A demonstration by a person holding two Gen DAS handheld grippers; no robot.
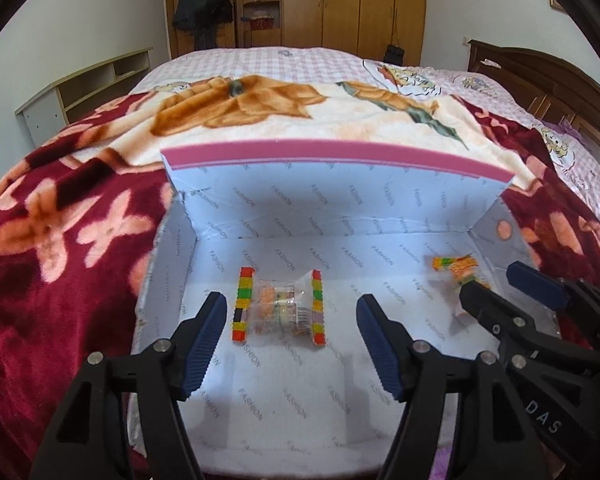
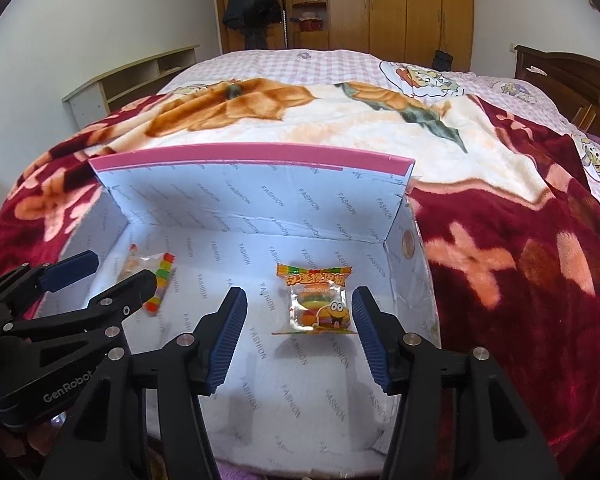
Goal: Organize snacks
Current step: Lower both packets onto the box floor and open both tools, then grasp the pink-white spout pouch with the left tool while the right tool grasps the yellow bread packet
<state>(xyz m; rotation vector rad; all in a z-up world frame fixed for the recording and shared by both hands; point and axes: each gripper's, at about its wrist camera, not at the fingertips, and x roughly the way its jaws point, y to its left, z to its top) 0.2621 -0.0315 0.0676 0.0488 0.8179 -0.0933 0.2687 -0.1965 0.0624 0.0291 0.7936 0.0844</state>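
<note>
An open white box with a pink rim sits on a blanket; it also shows in the right wrist view. A clear snack packet with striped ends lies on the box floor, between and just beyond my open left gripper. This packet shows at the left in the right wrist view. A burger gummy packet lies on the box floor between the fingers of my open right gripper. It shows at the right in the left wrist view, partly hidden by the right gripper. Both grippers are empty.
The box rests on a red and cream floral blanket on a bed. A wooden wardrobe, a low shelf and the headboard stand around the bed. The left gripper appears beside the right one.
</note>
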